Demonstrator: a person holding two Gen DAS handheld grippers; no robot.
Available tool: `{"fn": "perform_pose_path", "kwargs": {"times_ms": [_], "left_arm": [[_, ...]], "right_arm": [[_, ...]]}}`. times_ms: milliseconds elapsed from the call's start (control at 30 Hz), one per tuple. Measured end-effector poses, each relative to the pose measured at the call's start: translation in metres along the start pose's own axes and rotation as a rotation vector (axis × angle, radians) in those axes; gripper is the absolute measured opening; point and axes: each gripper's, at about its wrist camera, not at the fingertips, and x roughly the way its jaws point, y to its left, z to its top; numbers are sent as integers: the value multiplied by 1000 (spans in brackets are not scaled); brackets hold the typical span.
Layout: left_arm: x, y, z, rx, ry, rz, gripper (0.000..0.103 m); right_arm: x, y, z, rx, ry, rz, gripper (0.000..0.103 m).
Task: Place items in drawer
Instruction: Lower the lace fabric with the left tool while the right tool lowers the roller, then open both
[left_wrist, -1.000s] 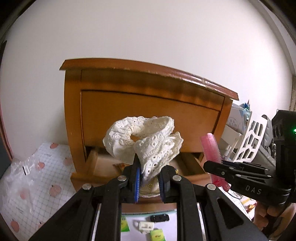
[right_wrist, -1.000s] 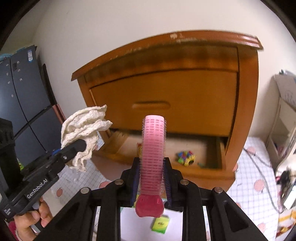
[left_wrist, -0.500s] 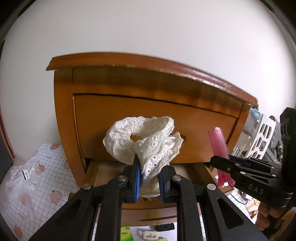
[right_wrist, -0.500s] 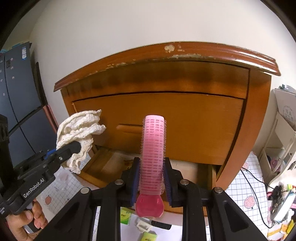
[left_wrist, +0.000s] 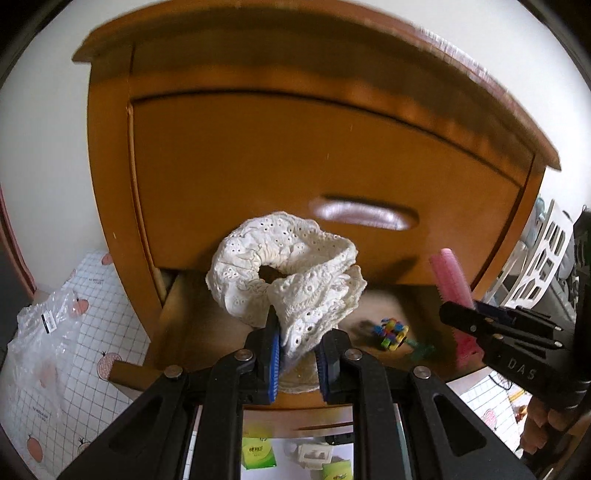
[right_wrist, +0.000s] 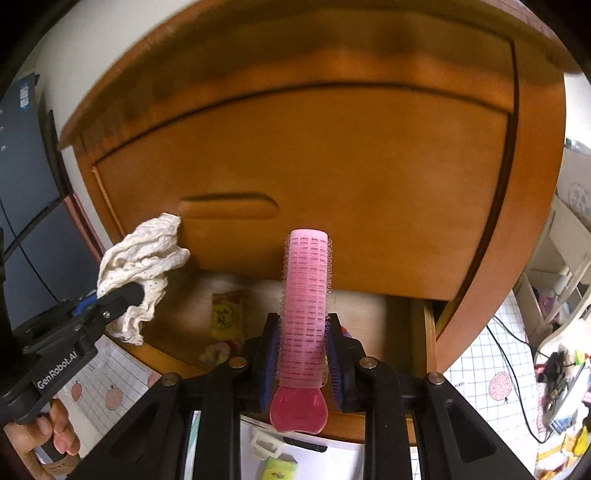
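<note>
We see the left gripper (left_wrist: 297, 356) pinching a white lace scrunchie (left_wrist: 286, 271) and the right gripper (right_wrist: 303, 363) clamping a pink hair roller (right_wrist: 306, 306), both above the open drawer (left_wrist: 192, 317).

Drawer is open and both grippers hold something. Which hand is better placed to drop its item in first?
Probably the left. Its gripper holds the scrunchie already over the open drawer; the right gripper, holding the pink roller, looks nearer the front edge.

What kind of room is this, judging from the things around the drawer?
Probably a bedroom or another room at home: a wooden cabinet with its low drawer open, a white storage rack beside it, and fruit-print grid matting on the floor.
</note>
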Motion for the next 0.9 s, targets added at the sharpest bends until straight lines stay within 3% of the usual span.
{"fn": "perform_pose_path", "kwargs": {"times_ms": [333,533,700,900], "left_arm": [[18,-8,-4,2,50,10,18],[18,-10,-7,27,57,24,36],[20,-12,-9,31,61,19,51],[23,-12,-11,34,73,30,57]], "right_arm": [[10,1,2,-30,15,-11,26],[12,-1,1,-30,38,0,28],[16,1,0,-42,46,-4,40],[21,2,-1,-41,63,-21,47]]}}
